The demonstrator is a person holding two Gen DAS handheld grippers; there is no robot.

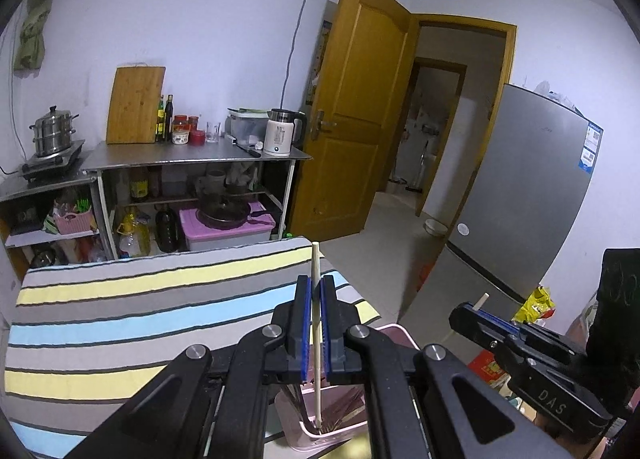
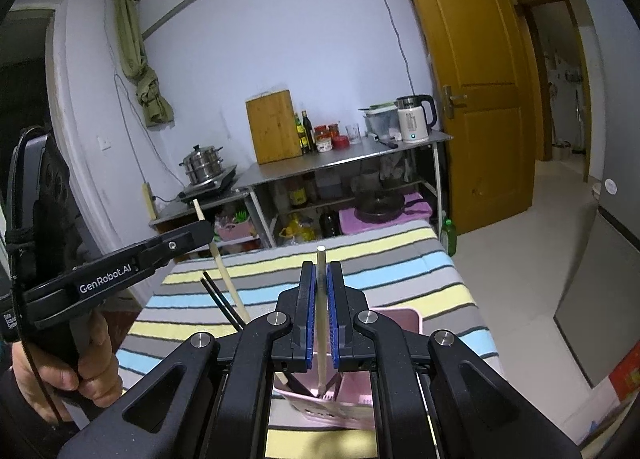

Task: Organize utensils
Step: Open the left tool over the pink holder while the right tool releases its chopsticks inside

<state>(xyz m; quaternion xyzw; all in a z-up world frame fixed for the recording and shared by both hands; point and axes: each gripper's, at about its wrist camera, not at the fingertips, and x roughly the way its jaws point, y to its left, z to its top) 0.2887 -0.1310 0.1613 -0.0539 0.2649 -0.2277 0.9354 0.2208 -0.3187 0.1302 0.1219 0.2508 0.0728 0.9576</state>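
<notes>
Striped table point(image 1: 120, 323); two tongs point(image 1: 316, 323) point(image 2: 321, 315) — one chopstick point(image 1: 316, 291) point(image 2: 320, 299) each.

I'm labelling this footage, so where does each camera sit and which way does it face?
Left wrist: on the left gripper, facing the striped bedcover and steel kitchen shelf; its fingers pinch a pale wooden chopstick above the pink plastic holder; the right gripper shows at right.
Right wrist: on the right gripper, facing likewise; its fingers pinch another pale chopstick; the left gripper and hand show at left.
Shared: bedcover, holder, white electric kettle.
</notes>
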